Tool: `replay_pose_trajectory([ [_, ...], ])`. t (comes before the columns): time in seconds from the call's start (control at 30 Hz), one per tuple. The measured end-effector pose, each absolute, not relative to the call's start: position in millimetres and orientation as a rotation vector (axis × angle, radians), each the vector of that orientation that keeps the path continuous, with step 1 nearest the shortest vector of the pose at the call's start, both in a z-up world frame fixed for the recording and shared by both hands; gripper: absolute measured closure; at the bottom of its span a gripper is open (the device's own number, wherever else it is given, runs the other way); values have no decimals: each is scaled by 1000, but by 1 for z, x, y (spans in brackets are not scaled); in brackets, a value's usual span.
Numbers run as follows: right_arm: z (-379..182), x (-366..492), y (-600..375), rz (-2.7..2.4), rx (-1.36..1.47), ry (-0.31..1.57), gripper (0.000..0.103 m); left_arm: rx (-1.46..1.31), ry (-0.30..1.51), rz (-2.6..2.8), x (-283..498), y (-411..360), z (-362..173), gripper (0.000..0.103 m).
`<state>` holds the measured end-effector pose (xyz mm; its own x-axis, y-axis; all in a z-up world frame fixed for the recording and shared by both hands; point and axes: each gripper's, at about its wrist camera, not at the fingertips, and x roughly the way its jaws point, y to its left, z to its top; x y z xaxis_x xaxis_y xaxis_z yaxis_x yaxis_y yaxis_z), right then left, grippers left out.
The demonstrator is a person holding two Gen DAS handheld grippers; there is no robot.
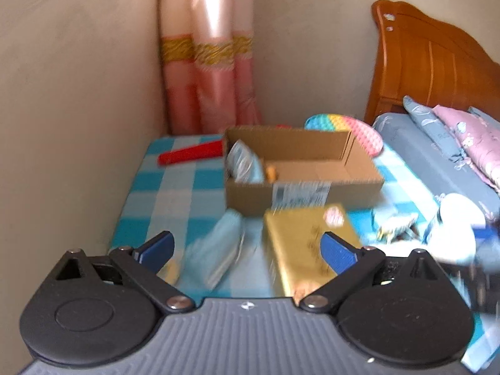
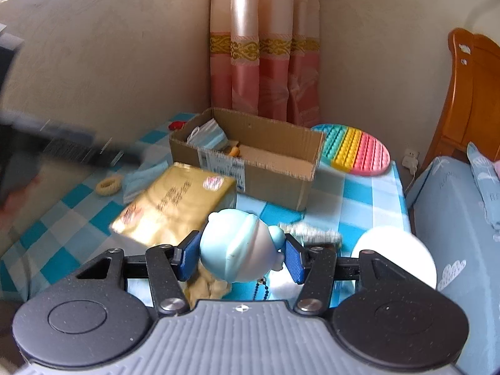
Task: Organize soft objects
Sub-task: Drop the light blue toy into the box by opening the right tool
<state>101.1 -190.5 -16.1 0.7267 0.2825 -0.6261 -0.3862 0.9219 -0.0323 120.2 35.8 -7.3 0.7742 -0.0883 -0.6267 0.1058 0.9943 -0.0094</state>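
Note:
My right gripper is shut on a soft blue round toy with a bead chain, held above the checked cloth. An open cardboard box beyond it holds a blue face mask and a small orange thing. My left gripper is open and empty, above a loose blue face mask and next to a gold box. The cardboard box lies ahead of it. A cream hair tie lies on the cloth at left.
A rainbow pop mat lies behind the box. A red object lies at the far left. A white round thing sits at right. The bed with pillows and a wooden headboard border the right; walls and a curtain stand behind.

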Motion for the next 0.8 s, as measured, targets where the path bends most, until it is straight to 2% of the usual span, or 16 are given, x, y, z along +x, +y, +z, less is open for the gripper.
replay_pose_trajectory([
  [0.6, 11, 259, -135, 355, -213, 672, 42, 64, 750, -35, 66, 46, -40, 3],
  [0.63, 10, 266, -133, 354, -208, 684, 39, 63, 752, -31, 67, 46, -41, 3],
  [0.7, 6, 275, -132, 352, -195, 699, 20, 57, 755, -21, 67, 48, -40, 3],
  [0.73, 5, 278, -132, 346, -190, 693, 2, 56, 755, -20, 67, 49, -40, 3],
  [0.8, 4, 277, -134, 355, -178, 679, 0, 54, 757, -17, 67, 50, -40, 3],
])
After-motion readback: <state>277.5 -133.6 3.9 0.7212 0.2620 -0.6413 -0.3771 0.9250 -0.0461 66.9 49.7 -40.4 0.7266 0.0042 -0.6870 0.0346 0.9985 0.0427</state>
